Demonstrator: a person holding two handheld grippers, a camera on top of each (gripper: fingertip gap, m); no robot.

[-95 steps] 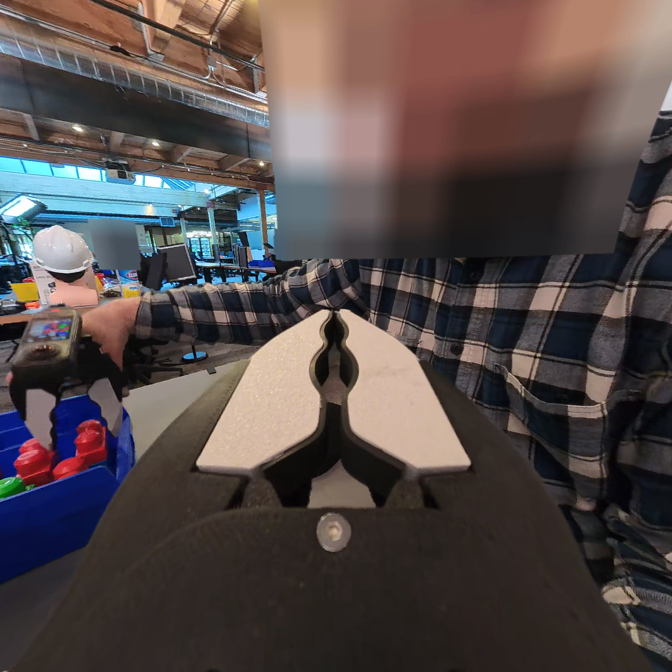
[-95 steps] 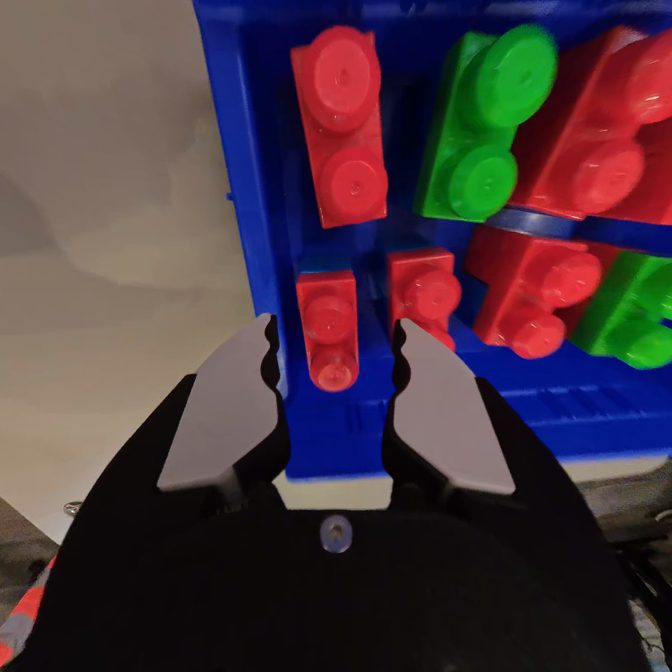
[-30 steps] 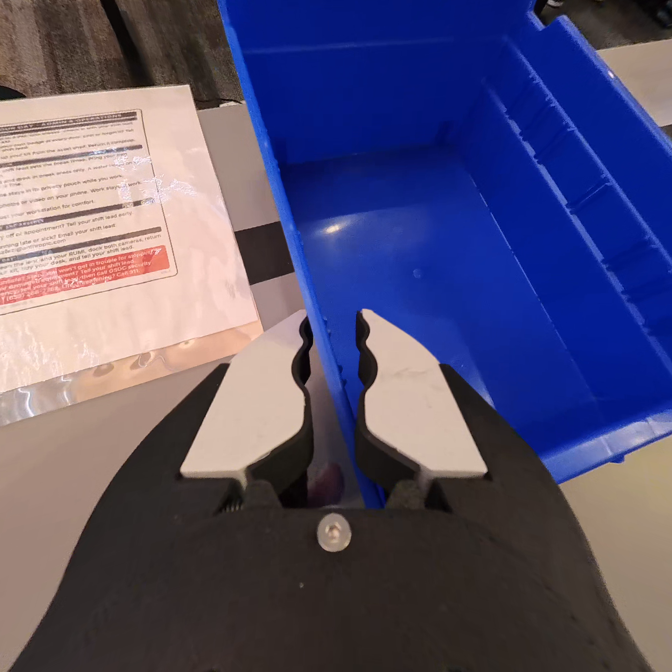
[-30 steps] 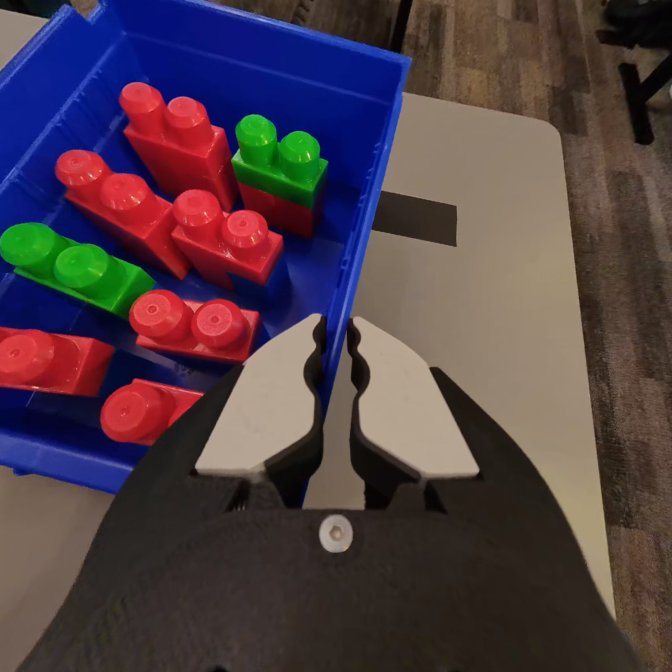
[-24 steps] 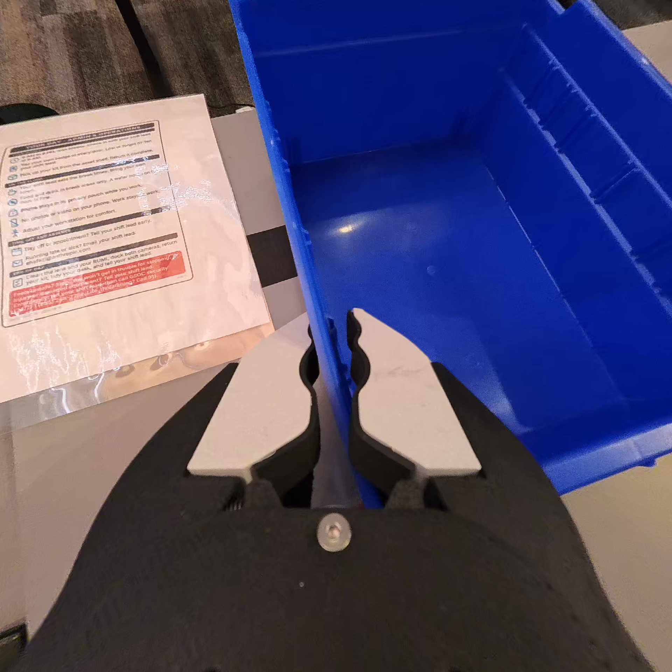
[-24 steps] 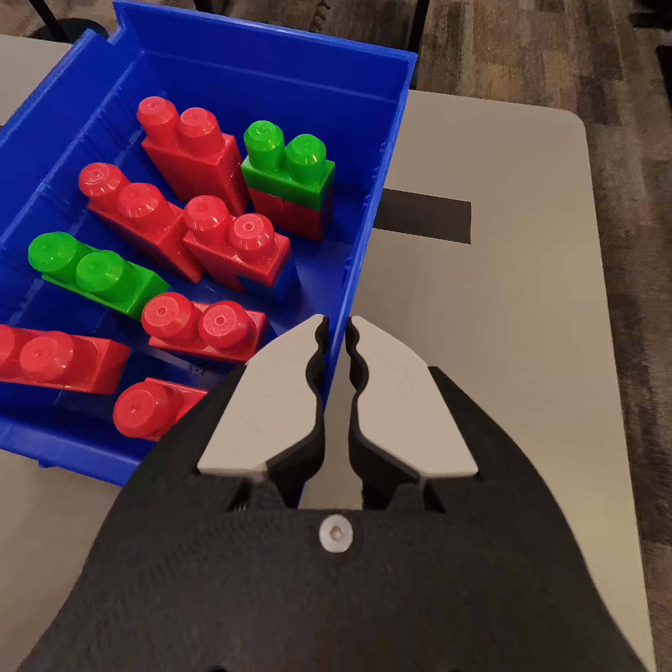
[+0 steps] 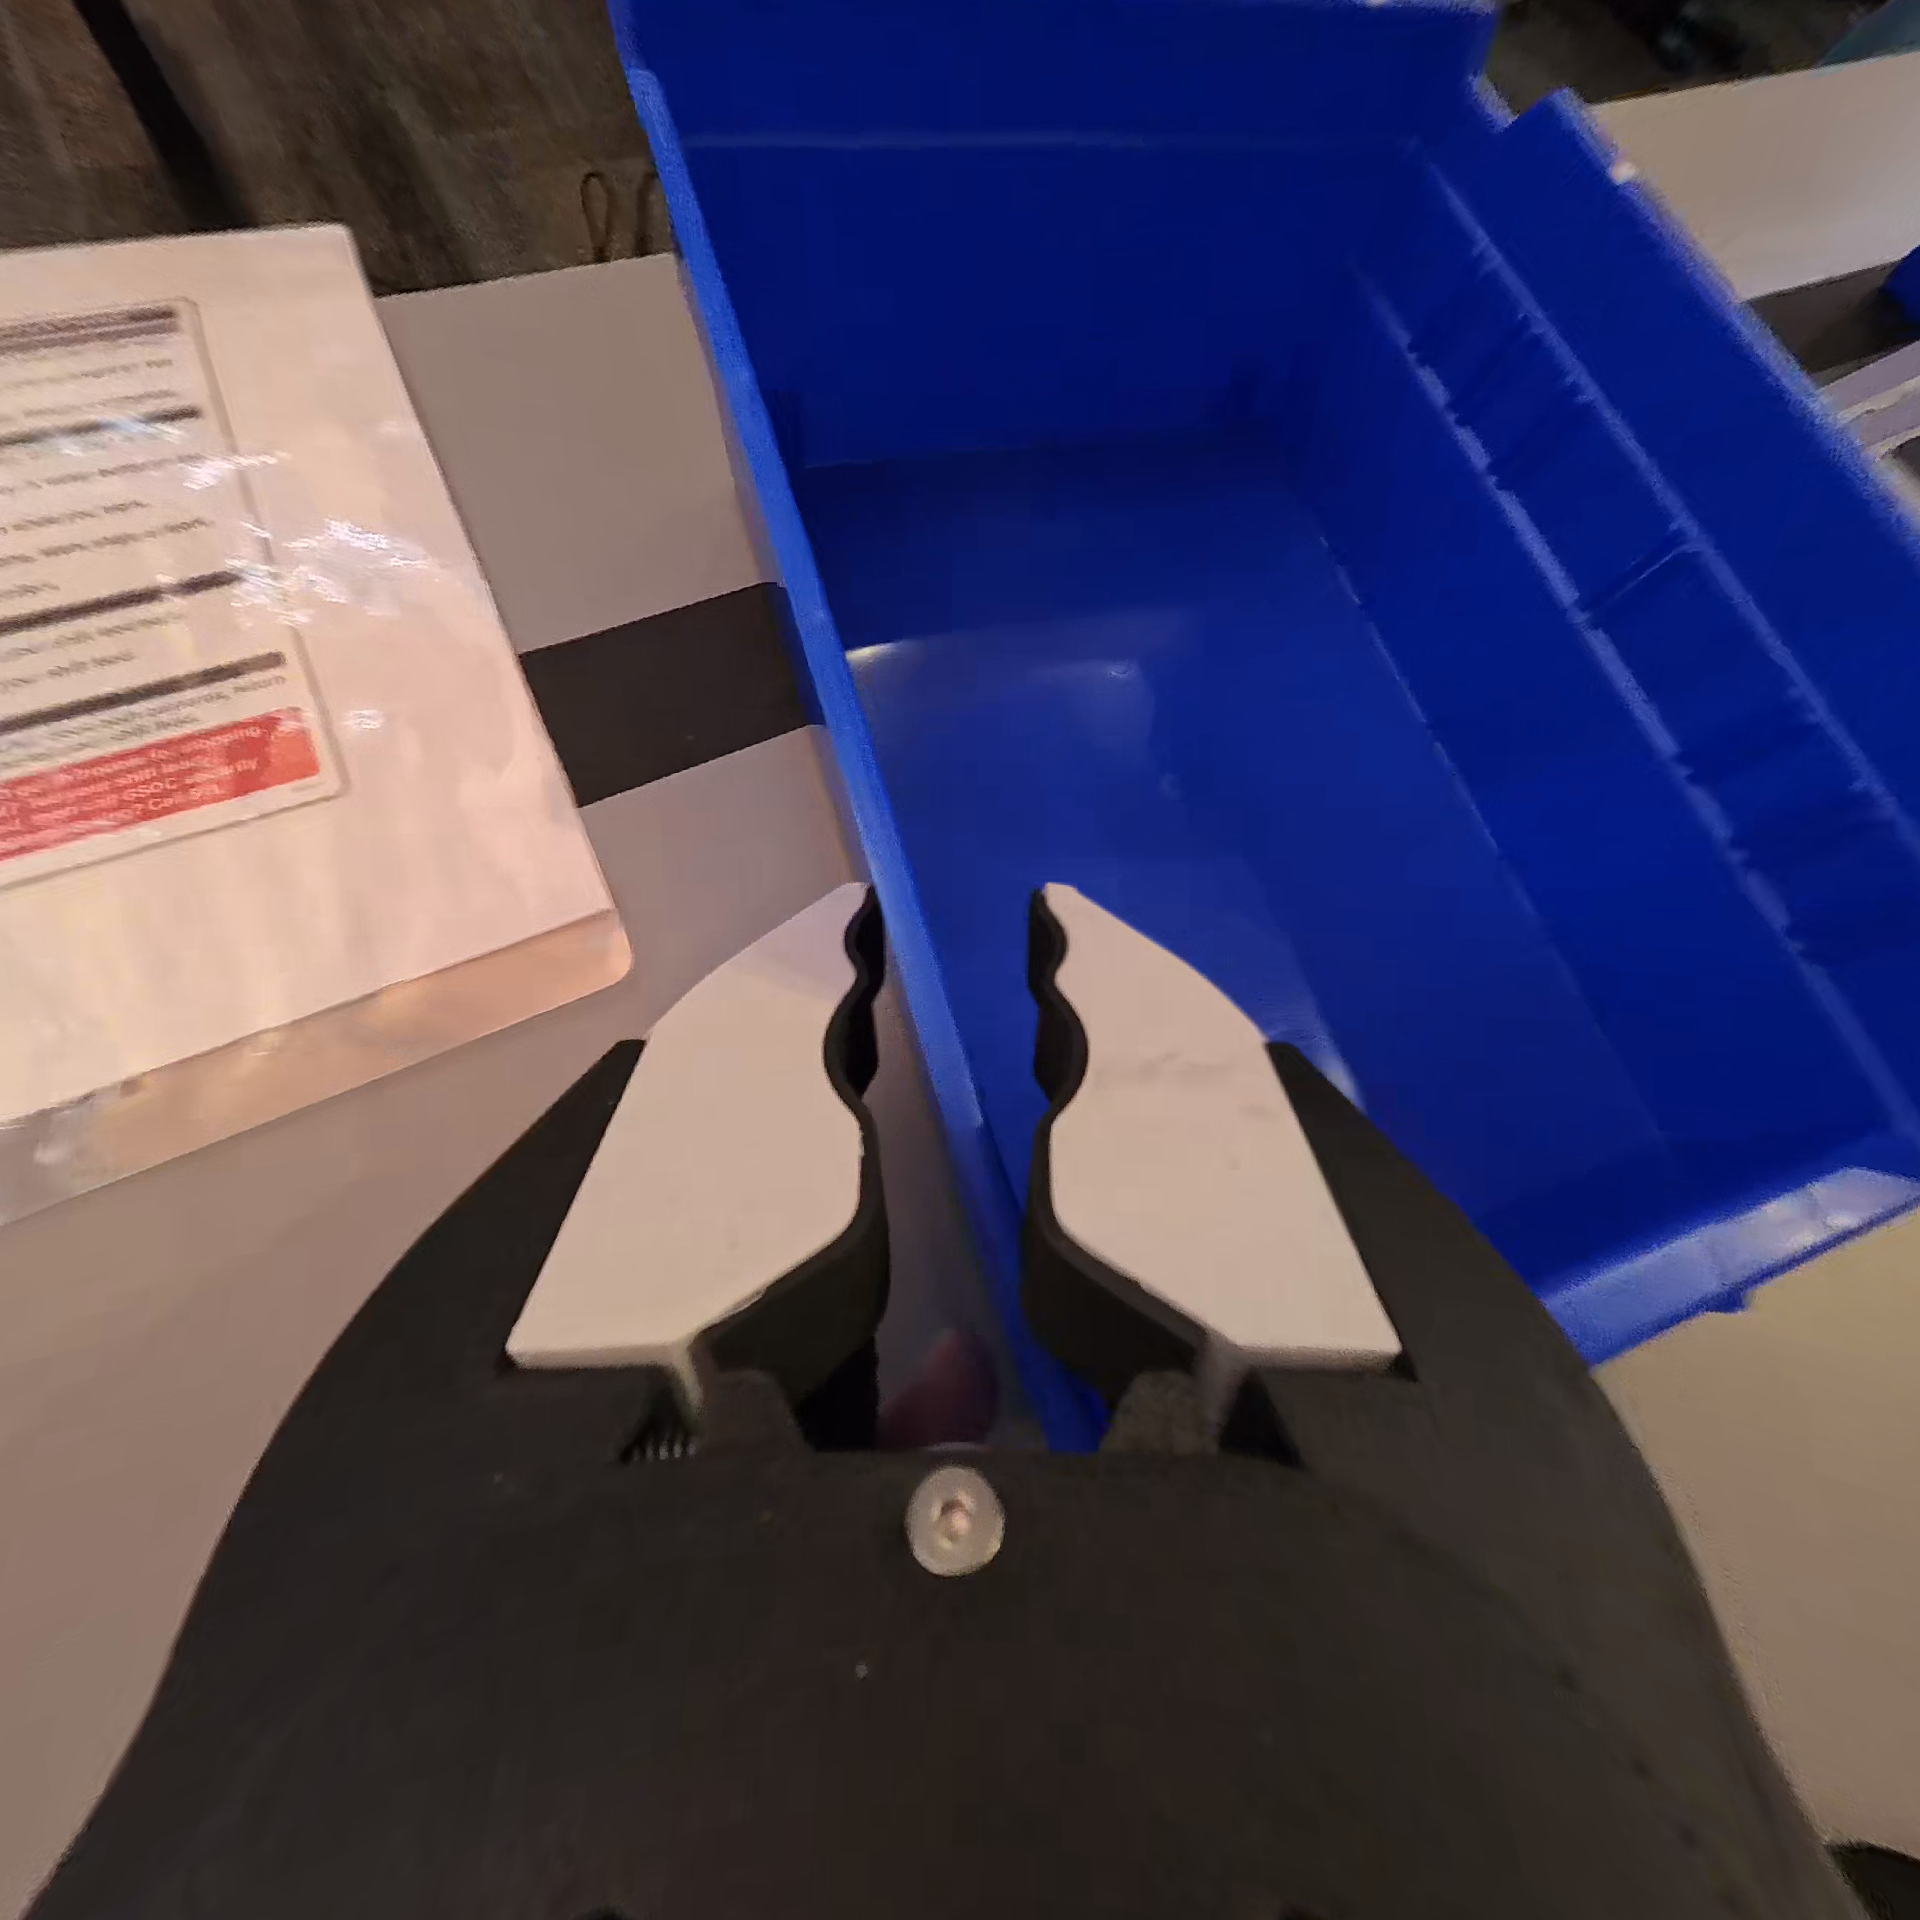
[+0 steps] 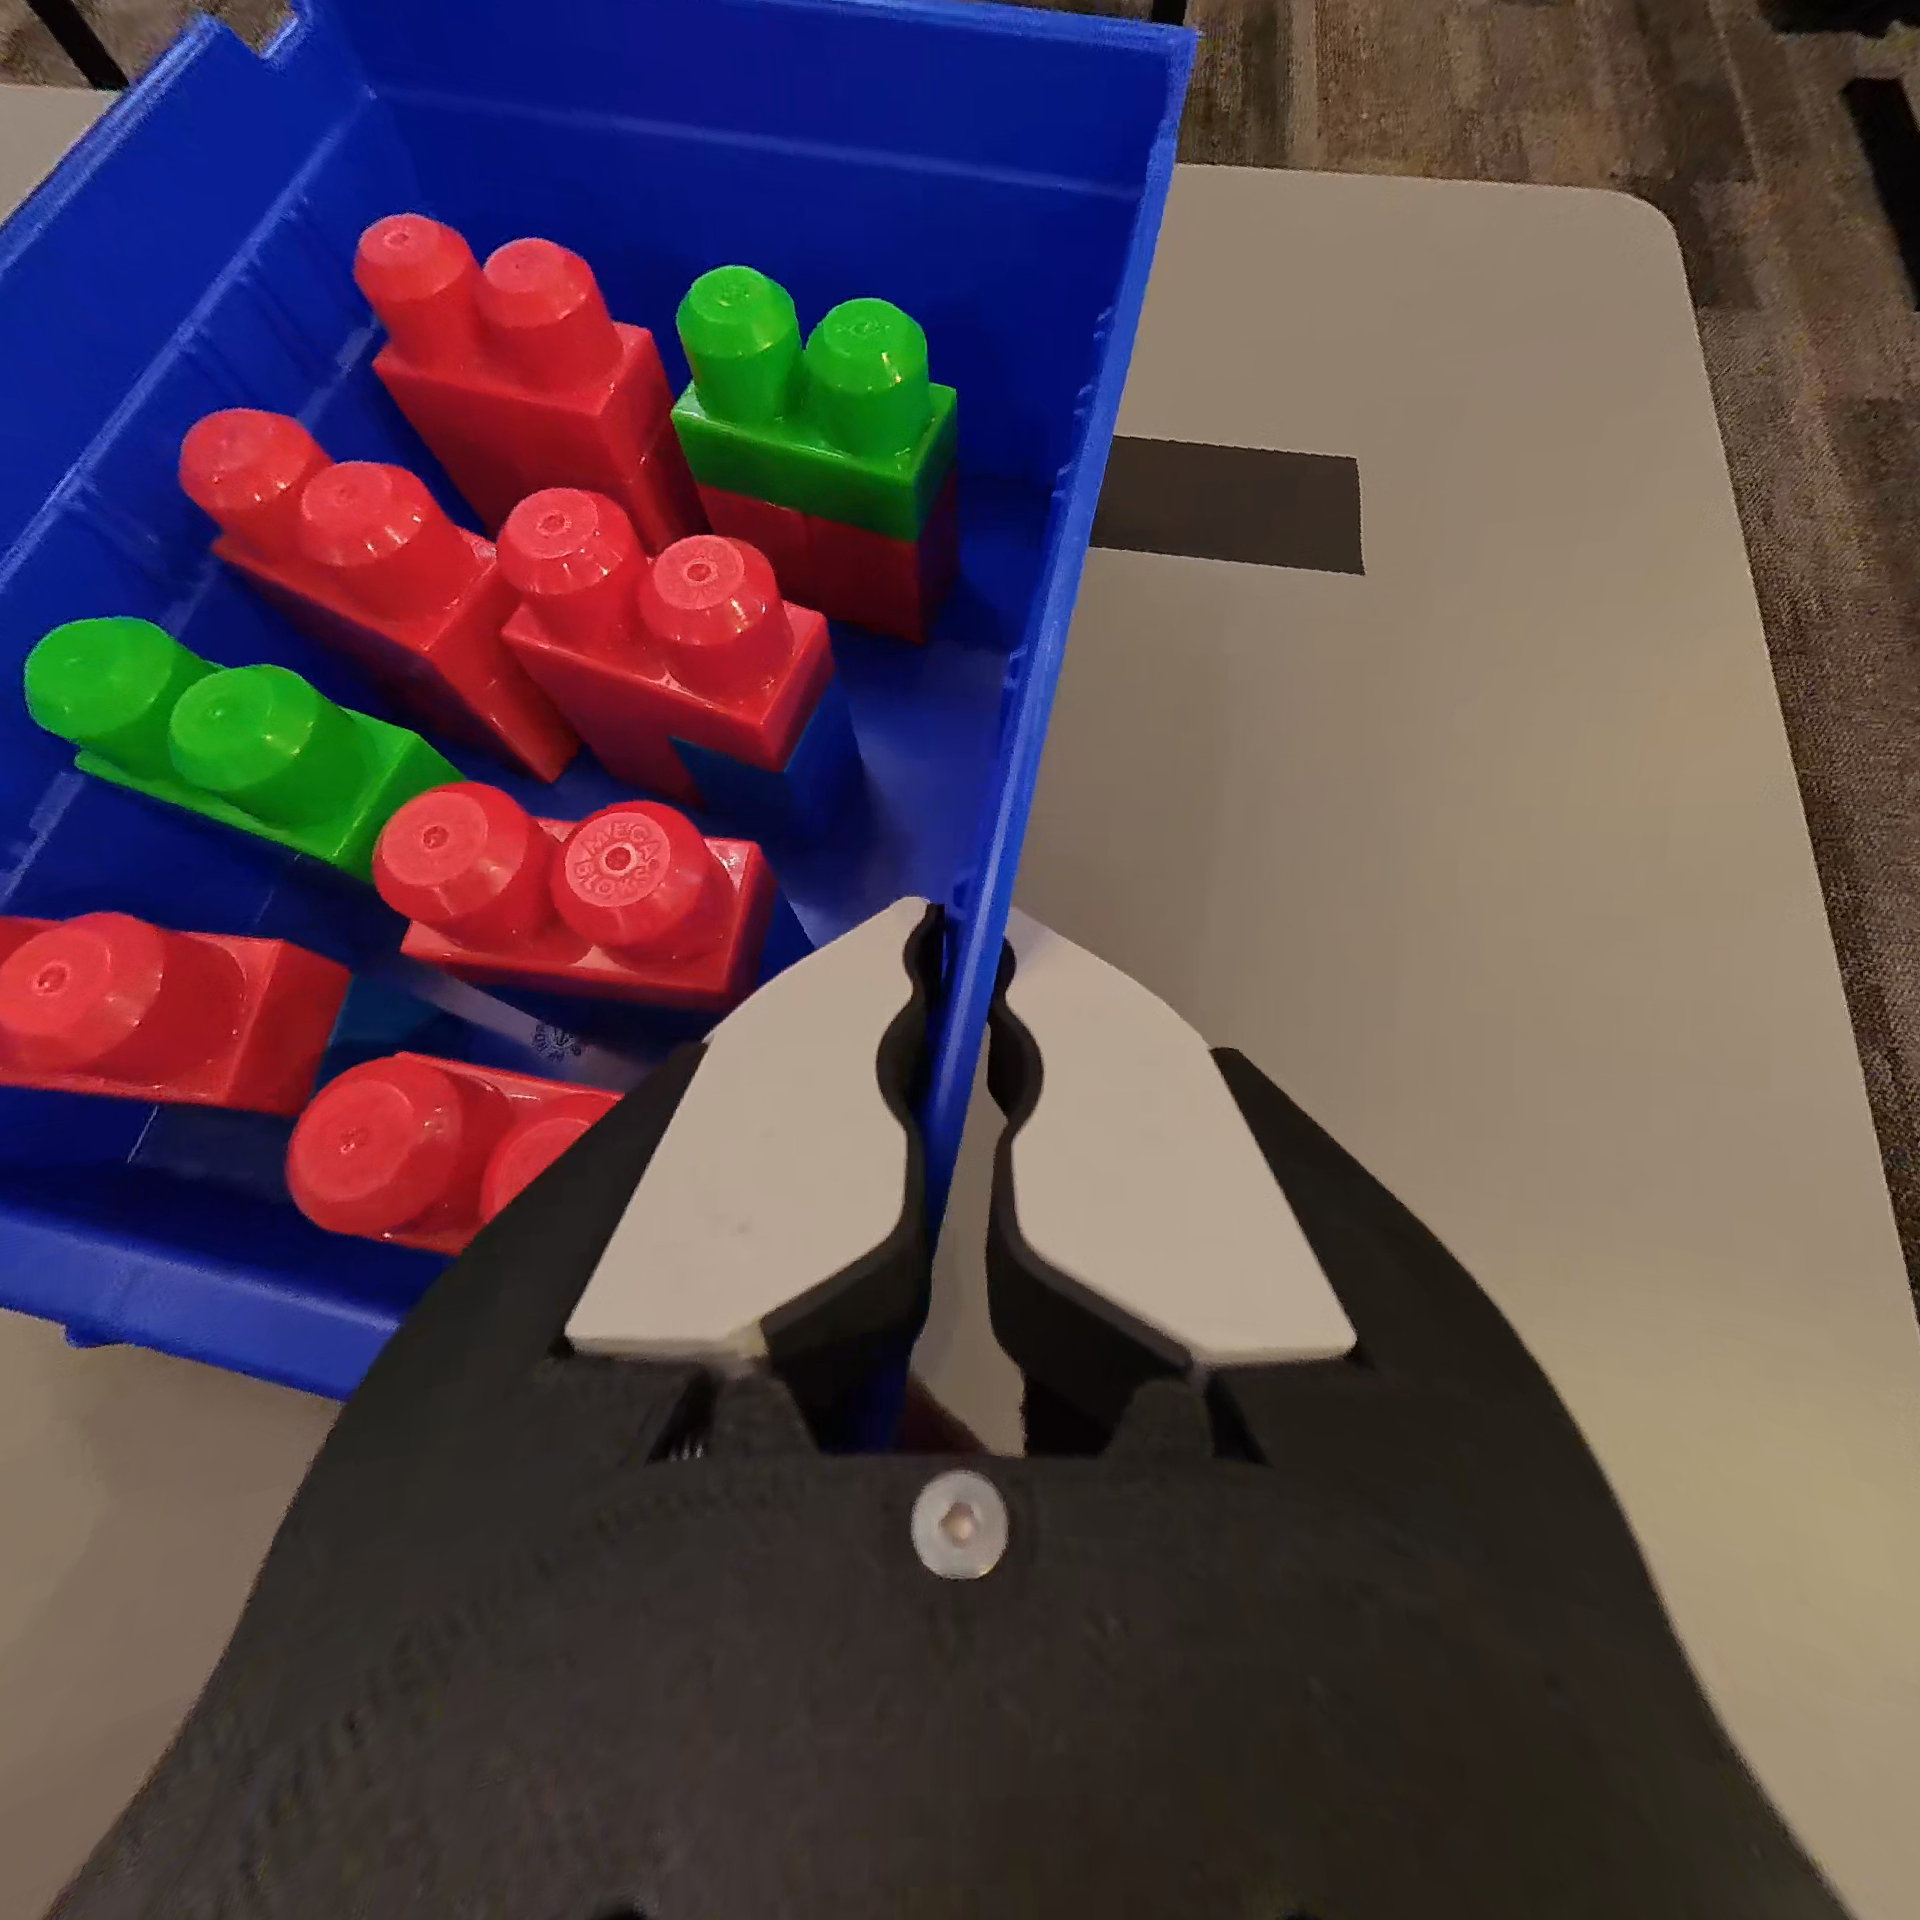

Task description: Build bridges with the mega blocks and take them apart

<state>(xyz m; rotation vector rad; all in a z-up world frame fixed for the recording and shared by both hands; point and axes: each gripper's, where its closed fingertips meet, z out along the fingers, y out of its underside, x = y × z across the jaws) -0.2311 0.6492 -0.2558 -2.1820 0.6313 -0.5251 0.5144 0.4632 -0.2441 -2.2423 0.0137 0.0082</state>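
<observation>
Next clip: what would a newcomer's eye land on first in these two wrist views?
The pile of red and green mega blocks filling one blue bin in the right wrist view, where the right gripper pinches that bin's right wall. In the left wrist view a second blue bin sits empty, the left gripper open astride its left wall, beside a laminated sheet.
</observation>
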